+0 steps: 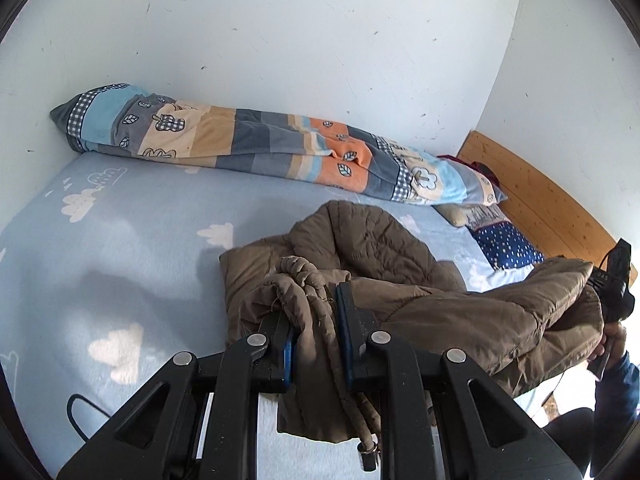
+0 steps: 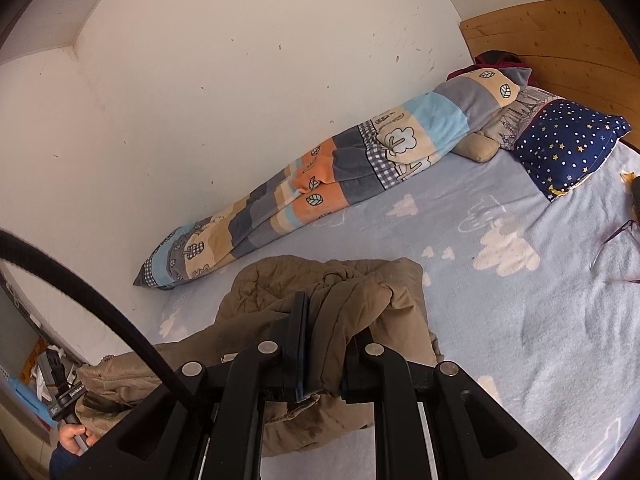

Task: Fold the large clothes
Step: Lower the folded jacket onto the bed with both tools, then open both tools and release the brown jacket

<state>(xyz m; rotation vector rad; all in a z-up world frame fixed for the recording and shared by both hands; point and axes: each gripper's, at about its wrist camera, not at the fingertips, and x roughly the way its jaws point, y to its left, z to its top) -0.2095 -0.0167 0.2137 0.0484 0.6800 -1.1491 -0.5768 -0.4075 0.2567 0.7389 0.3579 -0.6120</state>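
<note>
Left wrist view: bunched hem of the brown quilted padded jacket, low-centre on the pale blue cloud-print bedsheet, is clamped by both the left gripper and right gripper, probably so it's folded over evenly.

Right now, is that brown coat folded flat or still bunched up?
Bunched up. The brown coat lies crumpled on the bed, its near edge lifted by both sets of jaws.

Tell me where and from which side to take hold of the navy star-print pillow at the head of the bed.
Probably grip the navy pillow by its pointed near corner, coming from the open sheet side. That corner juts free over the bed, thin enough to pinch, while the far side butts against the headboard and a second pillow.
</note>
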